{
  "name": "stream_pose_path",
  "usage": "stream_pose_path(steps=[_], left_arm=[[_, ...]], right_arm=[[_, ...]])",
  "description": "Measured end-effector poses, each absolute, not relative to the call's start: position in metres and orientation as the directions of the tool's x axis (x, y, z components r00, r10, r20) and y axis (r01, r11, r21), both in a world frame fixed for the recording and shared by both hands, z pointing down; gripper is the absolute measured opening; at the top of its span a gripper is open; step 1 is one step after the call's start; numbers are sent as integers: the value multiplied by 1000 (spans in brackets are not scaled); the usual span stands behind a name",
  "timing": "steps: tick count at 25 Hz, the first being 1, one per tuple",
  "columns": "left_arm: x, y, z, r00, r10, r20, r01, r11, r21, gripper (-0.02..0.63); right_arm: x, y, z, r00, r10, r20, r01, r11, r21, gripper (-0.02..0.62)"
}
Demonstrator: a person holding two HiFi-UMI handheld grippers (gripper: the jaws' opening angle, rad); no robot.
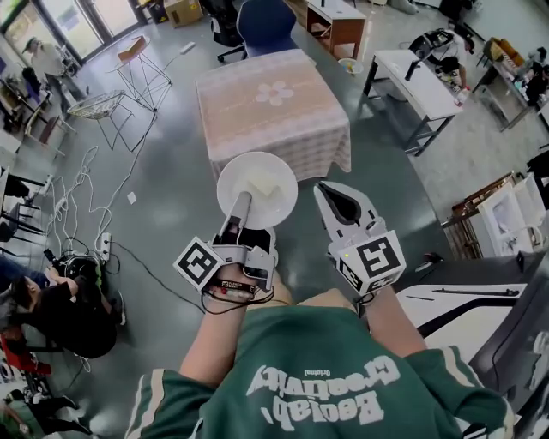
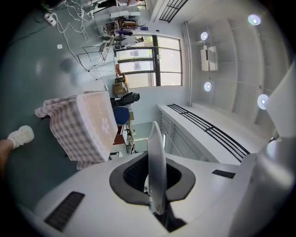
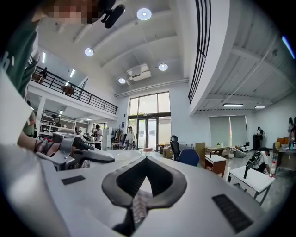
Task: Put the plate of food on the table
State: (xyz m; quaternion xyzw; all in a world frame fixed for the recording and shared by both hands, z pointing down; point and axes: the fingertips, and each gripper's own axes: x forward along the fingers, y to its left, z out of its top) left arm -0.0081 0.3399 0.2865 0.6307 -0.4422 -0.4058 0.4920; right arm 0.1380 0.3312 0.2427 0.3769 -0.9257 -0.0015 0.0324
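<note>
A round white plate (image 1: pixel 257 187) carrying a pale piece of food (image 1: pixel 268 183) hangs over the grey floor, just short of the table's near edge. My left gripper (image 1: pixel 243 202) is shut on the plate's near rim. In the left gripper view the plate (image 2: pixel 157 166) stands edge-on between the jaws. The square table (image 1: pixel 273 111) has a pink checked cloth with a flower print and lies straight ahead; it also shows in the left gripper view (image 2: pixel 95 129). My right gripper (image 1: pixel 326 190) hovers right of the plate, shut and holding nothing (image 3: pixel 145 159).
A blue chair (image 1: pixel 266 24) stands behind the table, a wooden desk (image 1: pixel 339 26) beyond it. A white desk (image 1: pixel 420 81) is to the right. Wire chairs (image 1: pixel 116 99) and floor cables (image 1: pixel 77 214) lie to the left. A seated person (image 1: pixel 51 300) is at lower left.
</note>
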Motion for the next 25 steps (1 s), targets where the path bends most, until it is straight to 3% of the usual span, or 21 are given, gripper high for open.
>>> stream_pose_path(steps=[25], left_arm=[[-93,36,309,432,-902,-23,-163,-103,981,17]], right_arm=[[42,38,280,-630,-756,180,-774,630,-66,14]])
